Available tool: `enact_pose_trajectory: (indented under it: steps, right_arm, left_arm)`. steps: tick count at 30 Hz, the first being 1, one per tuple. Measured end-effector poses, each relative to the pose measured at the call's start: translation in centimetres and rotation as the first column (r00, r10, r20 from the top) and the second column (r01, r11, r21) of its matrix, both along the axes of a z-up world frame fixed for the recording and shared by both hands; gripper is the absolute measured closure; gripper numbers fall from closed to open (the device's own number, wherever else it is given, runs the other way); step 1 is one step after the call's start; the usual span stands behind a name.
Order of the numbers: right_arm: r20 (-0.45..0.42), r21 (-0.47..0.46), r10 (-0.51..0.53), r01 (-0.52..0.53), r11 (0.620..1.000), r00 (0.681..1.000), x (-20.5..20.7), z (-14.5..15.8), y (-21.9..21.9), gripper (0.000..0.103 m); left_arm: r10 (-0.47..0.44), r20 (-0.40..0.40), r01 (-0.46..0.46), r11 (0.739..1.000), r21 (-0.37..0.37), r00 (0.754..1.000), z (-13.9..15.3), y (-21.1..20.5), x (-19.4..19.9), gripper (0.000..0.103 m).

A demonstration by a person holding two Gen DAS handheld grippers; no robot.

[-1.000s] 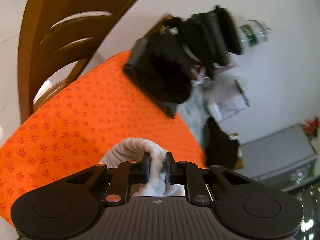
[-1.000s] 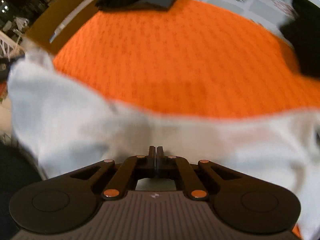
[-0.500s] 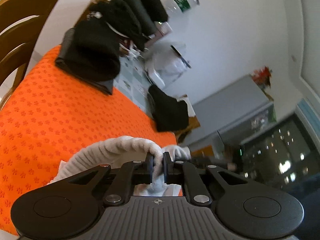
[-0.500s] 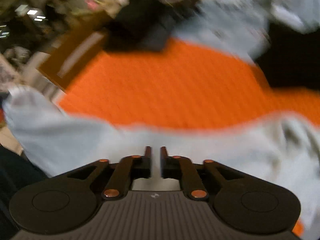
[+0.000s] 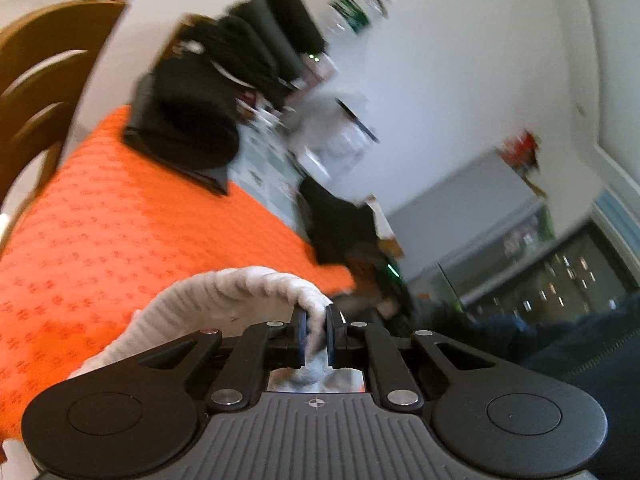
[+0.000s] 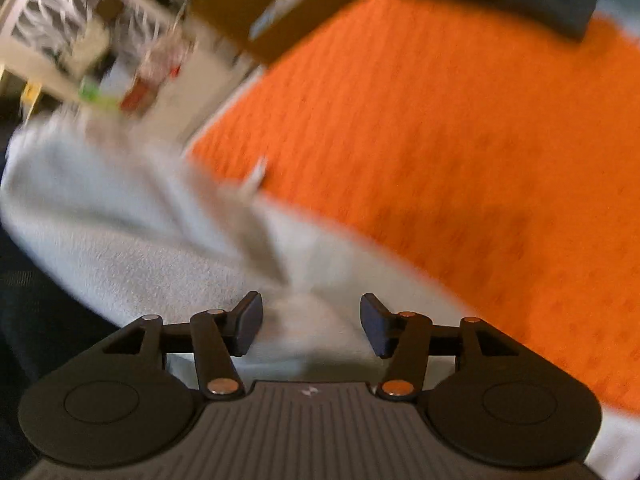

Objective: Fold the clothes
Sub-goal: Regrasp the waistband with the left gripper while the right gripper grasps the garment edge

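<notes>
The left gripper (image 5: 316, 330) pinches the ribbed edge of a white garment (image 5: 224, 292) above the orange cloth (image 5: 120, 232); the right gripper (image 6: 311, 326), fingers spread wide, hangs over the same garment (image 6: 132, 236) draped off the cloth's (image 6: 460, 140) near edge.

A wooden chair (image 5: 36, 92) stands before a white wall (image 5: 460, 80), near a dark window (image 5: 568, 276).

Both wrist views low over orange cloth (image 5: 120, 240)
</notes>
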State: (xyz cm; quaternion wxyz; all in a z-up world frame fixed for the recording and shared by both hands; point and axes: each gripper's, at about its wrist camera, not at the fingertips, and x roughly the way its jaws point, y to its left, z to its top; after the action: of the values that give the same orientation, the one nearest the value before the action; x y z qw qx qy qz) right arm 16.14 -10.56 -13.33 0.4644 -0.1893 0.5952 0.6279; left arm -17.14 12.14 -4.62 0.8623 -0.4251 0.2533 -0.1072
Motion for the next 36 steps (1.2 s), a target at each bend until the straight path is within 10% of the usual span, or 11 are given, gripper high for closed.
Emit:
enact_pose_trajectory:
  steps: [7, 15, 19, 28, 33, 36]
  right_arm:
    - [-0.024, -0.078, 0.015, -0.017, 0.997, 1.0, -6.6, 2.2, -3.1, 0.045]
    - [-0.061, -0.083, -0.278, 0.273, 0.959, 0.959, -8.2, 2.3, -7.8, 0.053]
    - [-0.026, -0.07, -0.321, 0.318, 0.945, 0.947, -9.4, 2.3, -8.2, 0.053]
    - [0.048, -0.007, -0.395, 0.396, 0.918, 0.917, -11.7, 4.0, -10.5, 0.052]
    - [0.08, 0.027, -0.434, 0.433, 0.901, 0.897, -12.5, 4.4, -11.2, 0.051]
    - [0.086, 0.047, -0.463, 0.461, 0.886, 0.882, -12.7, 4.2, -11.2, 0.051]
  left_arm:
    - [-0.026, -0.042, 0.026, 1.0, -0.014, 0.999, -0.7, 0.5, 0.9, 0.091]
    - [-0.057, -0.09, 0.055, 0.998, -0.031, 0.994, -1.6, 1.0, 2.0, 0.087]
    - [-0.103, -0.113, 0.098, 0.994, -0.042, 0.988, -2.3, 1.2, 3.9, 0.054]
    - [-0.171, -0.177, 0.16, 0.984, -0.074, 0.969, -4.9, 1.8, 9.6, 0.038]
    - [-0.218, -0.209, 0.192, 0.972, -0.137, 0.953, -6.3, 1.9, 11.9, 0.041]
    - [-0.246, -0.227, 0.21, 0.962, -0.174, 0.942, -7.1, 1.9, 13.3, 0.079]
